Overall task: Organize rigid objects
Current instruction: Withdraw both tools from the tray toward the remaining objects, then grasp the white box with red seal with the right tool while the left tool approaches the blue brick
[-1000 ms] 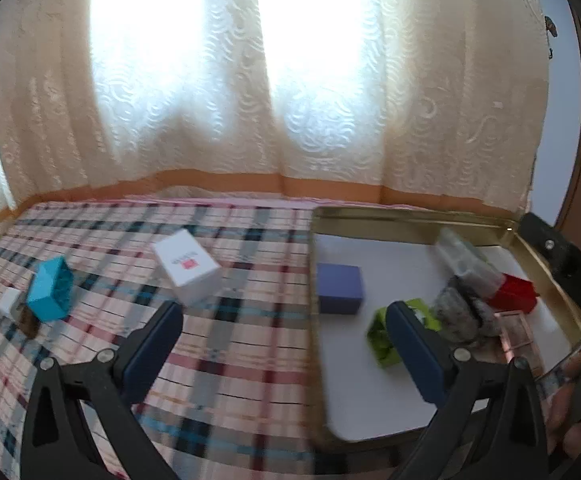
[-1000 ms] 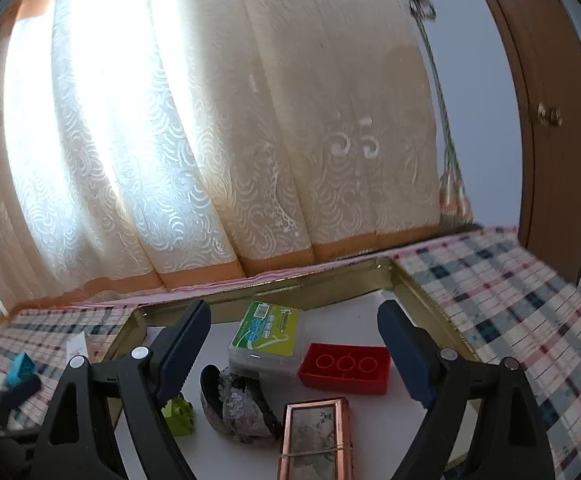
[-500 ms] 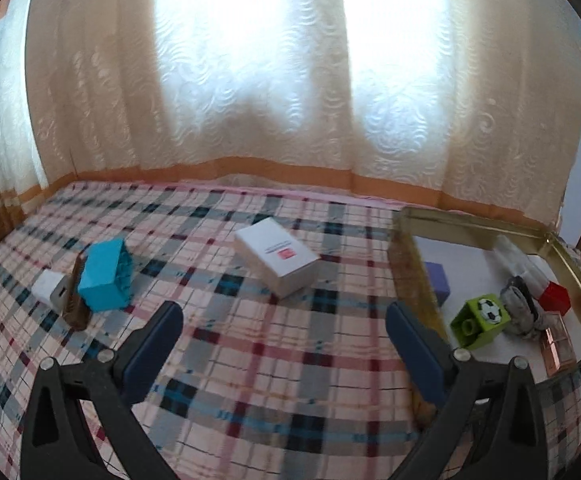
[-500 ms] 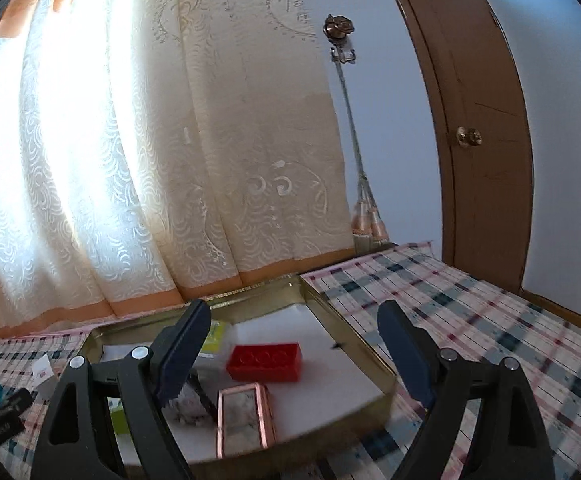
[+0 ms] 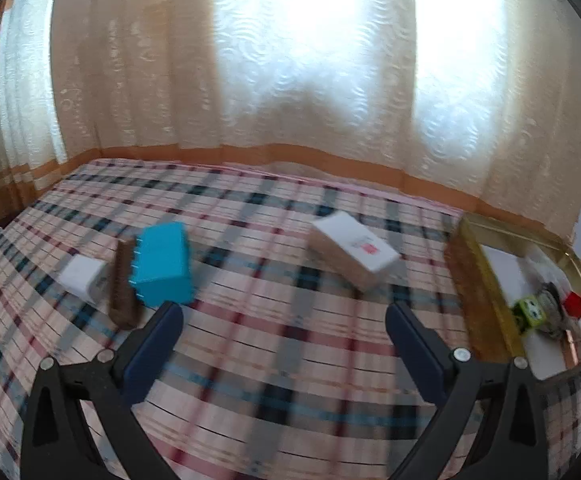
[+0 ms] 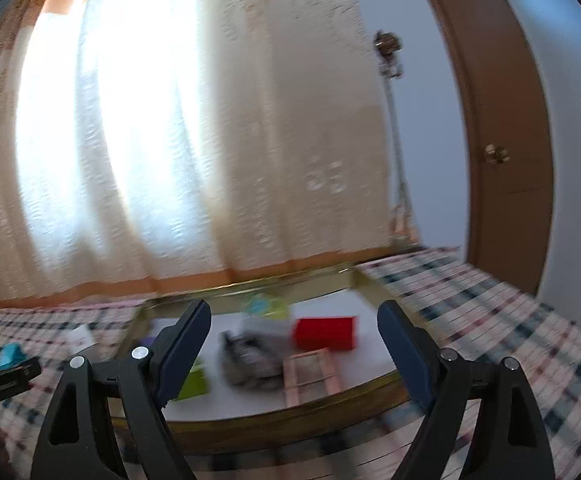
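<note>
With both tongs, left (image 5: 282,336) and right (image 6: 294,332), standing apart and empty, you are fetching the next loose item: the white carton (image 5: 352,250) is lying on the plaid cloth (image 5: 250,360) just beside the gold tray (image 5: 486,280), requiring a squared approach.

A plaid cloth (image 5: 274,360) covers the surface. On it, at the left, a white cube (image 5: 82,280), a brown comb (image 5: 122,284) and a turquoise box (image 5: 164,268) sit together; a white box (image 5: 352,250) lies mid-cloth, and a gold tray (image 5: 486,280) rests at the right.

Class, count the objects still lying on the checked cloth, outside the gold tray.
4: white cube, brown comb-like piece and blue block clustered left; white box mid-cloth. Others may be out of view.
</note>
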Motion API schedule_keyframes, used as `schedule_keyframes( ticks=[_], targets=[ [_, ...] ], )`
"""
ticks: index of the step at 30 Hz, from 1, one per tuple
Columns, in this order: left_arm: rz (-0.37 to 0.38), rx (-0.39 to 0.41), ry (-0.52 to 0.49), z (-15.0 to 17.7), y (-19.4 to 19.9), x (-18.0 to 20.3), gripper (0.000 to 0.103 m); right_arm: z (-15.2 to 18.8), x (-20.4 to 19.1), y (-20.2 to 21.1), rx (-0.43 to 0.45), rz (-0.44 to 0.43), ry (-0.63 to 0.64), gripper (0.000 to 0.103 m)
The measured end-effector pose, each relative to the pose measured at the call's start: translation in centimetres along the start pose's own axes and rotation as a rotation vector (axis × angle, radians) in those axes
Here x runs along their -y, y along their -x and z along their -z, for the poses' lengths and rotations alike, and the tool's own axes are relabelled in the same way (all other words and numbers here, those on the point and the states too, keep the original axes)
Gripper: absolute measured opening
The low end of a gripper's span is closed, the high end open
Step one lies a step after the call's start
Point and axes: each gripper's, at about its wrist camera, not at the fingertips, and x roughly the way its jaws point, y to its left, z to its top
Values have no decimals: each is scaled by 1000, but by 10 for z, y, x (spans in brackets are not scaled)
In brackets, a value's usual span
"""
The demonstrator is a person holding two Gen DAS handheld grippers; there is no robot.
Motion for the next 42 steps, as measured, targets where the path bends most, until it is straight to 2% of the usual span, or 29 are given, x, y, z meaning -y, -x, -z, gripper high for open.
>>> schedule_keyframes(
  ticks=[17,26,28,35,42],
  targets=[
    [-140,-11,153,-24,-26,-98,102,15,-120,-28,-113,-229,77,87],
    [-193,-18,231,-31,-34,-126,102,16,-167,-51,-154,-301,94,87],
    [-179,-32,238,-30,-36,-127,102,16,-180,-58,-172,-317,107,87],
    [-180,-42,242,-35,-39,-131,102,19,-221,-91,-265,-366,138,87],
    [-224,-48,289,-39,-42,-150,102,31,-250,-130,-446,-427,205,87]
  ],
)
